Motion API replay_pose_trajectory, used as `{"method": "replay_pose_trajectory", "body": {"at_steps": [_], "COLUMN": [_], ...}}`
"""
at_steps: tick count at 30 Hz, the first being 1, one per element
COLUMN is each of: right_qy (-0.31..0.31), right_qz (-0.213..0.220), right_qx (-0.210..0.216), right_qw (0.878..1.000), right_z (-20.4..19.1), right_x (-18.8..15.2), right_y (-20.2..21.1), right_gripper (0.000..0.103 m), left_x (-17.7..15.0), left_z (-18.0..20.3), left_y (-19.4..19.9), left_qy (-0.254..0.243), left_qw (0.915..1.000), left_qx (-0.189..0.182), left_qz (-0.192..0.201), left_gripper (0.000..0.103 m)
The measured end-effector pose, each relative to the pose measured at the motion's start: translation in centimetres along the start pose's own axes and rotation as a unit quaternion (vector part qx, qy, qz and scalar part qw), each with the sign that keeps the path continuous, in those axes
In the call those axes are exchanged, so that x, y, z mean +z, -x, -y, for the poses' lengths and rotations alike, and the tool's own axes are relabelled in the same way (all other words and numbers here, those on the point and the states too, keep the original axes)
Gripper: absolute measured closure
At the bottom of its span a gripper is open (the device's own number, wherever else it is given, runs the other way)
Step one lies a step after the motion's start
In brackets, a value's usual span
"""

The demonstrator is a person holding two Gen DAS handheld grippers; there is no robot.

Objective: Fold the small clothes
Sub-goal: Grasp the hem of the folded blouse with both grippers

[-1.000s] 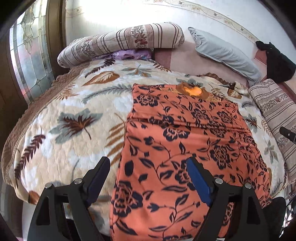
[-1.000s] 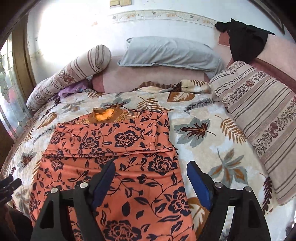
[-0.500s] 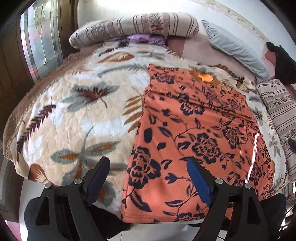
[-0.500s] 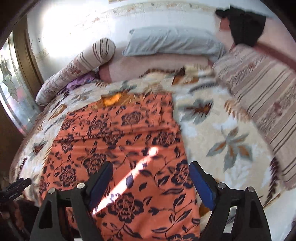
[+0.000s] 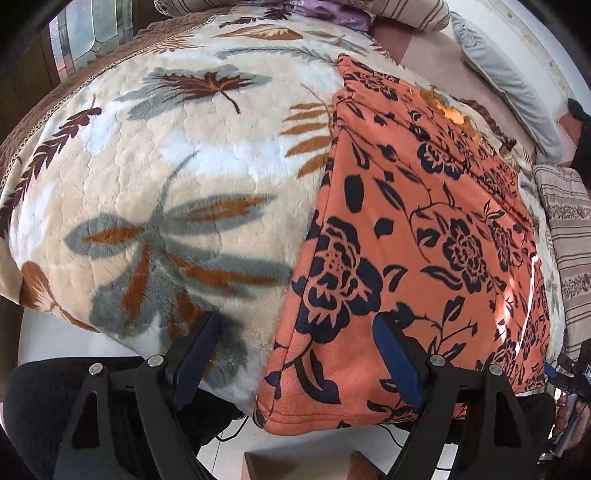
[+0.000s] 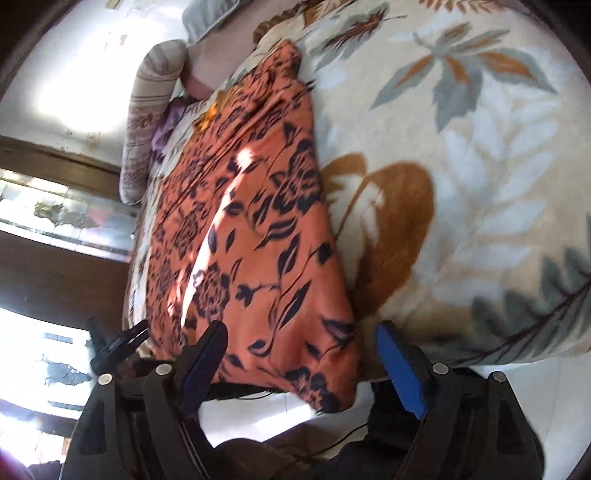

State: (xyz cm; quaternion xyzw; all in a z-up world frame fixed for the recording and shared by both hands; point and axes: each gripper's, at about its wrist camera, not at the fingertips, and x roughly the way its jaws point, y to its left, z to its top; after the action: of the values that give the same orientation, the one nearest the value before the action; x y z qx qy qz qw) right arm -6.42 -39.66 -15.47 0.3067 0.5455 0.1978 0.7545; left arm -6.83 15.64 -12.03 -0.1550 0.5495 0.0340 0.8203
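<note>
An orange garment with dark blue flowers point(image 5: 424, 221) lies spread flat on the bed, its hem hanging over the near edge. My left gripper point(image 5: 295, 354) is open, its jaws either side of the hem's left corner point(image 5: 269, 413), not touching it. In the right wrist view the garment point(image 6: 251, 229) runs away to the upper left. My right gripper point(image 6: 299, 362) is open, tilted, with the hem's right corner point(image 6: 332, 398) between its jaws. The left gripper also shows in the right wrist view point(image 6: 118, 343), and the right gripper at the edge of the left wrist view point(image 5: 572, 373).
A cream blanket with leaf print point(image 5: 166, 166) covers the bed. Striped bolsters point(image 5: 569, 240) and a grey pillow point(image 5: 506, 74) lie at the far side. A stained-glass window point(image 5: 92, 33) is at the left. White floor tiles point(image 5: 229, 450) and a cable lie below the bed edge.
Both grippers have dropped and pulled back from above the garment to the near bed edge, now at the hem's two corners. The right gripper has rolled sideways. Both stay open.
</note>
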Motion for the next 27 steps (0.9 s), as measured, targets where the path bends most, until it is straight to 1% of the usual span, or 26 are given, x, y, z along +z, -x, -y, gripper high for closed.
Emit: {"method": "replay_pose_trajectory", "body": {"at_steps": [1, 3, 6, 9, 11, 13, 15, 17, 19, 20, 21, 22, 23, 24, 25, 26, 27], "right_qy": [0.001, -0.004, -0.013, -0.012, -0.016, -0.009, -0.005, -0.008, 0.005, 0.011, 0.007, -0.004, -0.016, -0.016, -0.005, 0.002, 0.002], "right_qz": [-0.003, -0.002, 0.004, 0.005, -0.001, -0.005, -0.008, -0.005, -0.001, -0.002, -0.006, -0.013, -0.016, -0.015, -0.016, -0.02, -0.028], "right_qx": [0.005, 0.008, 0.022, 0.026, 0.024, 0.018, 0.013, 0.015, 0.023, 0.017, 0.005, 0.0, 0.009, 0.012, 0.009, 0.004, 0.003], "right_qw": [1.0, 1.0, 1.0, 1.0, 1.0, 1.0, 1.0, 1.0, 1.0, 1.0, 1.0, 1.0, 1.0, 1.0, 1.0, 1.0, 1.0], "right_z": [-0.1, 0.1, 0.4, 0.1, 0.4, 0.2, -0.1, -0.3, -0.9, -1.0, -0.6, 0.0, 0.4, 0.4, 0.1, -0.1, 0.0], "right_x": [-0.2, -0.3, -0.2, -0.4, 0.0, 0.1, 0.0, -0.1, -0.3, -0.3, -0.2, 0.0, 0.1, 0.2, 0.2, 0.1, 0.1], "right_y": [-0.2, -0.5, -0.4, -0.6, -0.9, -1.0, -1.0, -0.8, -0.4, -0.5, -0.8, -1.3, -1.5, -1.4, -1.3, -1.4, -1.6], "right_gripper": [0.028, 0.034, 0.042, 0.042, 0.041, 0.041, 0.041, 0.041, 0.042, 0.042, 0.041, 0.041, 0.041, 0.041, 0.042, 0.044, 0.053], "left_x": [-0.2, -0.4, -1.3, -2.2, -2.3, -2.6, -3.1, -3.6, -3.9, -3.9, -4.0, -3.9, -3.9, -3.8, -3.8, -3.7, -3.5], "left_z": [0.1, 0.0, -0.7, -1.4, -1.7, -1.5, -0.7, -0.4, -0.4, -0.5, -0.5, 0.0, 0.3, 0.5, 0.5, 0.6, 0.6], "left_y": [0.2, 0.5, 1.3, 1.5, 0.8, 0.3, 0.2, 0.3, 0.3, 0.0, -0.2, -0.4, -0.3, -0.3, -0.1, -0.1, -0.1], "left_qy": [-0.003, -0.002, 0.013, 0.011, 0.014, 0.015, -0.011, -0.021, -0.022, -0.022, -0.02, -0.021, -0.028, -0.033, -0.035, -0.034, -0.031], "left_qw": [1.0, 0.9999, 0.9995, 0.9994, 0.9996, 0.999, 0.9993, 0.9988, 0.9988, 0.9988, 0.9988, 0.9989, 0.9988, 0.9985, 0.9984, 0.9981, 0.9979], "left_qx": [-0.004, -0.015, -0.03, -0.032, -0.024, -0.034, -0.022, -0.024, -0.029, -0.027, -0.024, -0.013, -0.004, -0.003, -0.007, -0.02, -0.027], "left_qz": [0.005, 0.001, 0.004, 0.006, -0.007, -0.024, -0.03, -0.037, -0.033, -0.035, -0.039, -0.04, -0.041, -0.043, -0.044, -0.047, -0.05], "left_gripper": [0.018, 0.018, 0.018, 0.018, 0.019, 0.024, 0.029, 0.033, 0.033, 0.033, 0.036, 0.04, 0.05, 0.062, 0.07, 0.088, 0.093]}}
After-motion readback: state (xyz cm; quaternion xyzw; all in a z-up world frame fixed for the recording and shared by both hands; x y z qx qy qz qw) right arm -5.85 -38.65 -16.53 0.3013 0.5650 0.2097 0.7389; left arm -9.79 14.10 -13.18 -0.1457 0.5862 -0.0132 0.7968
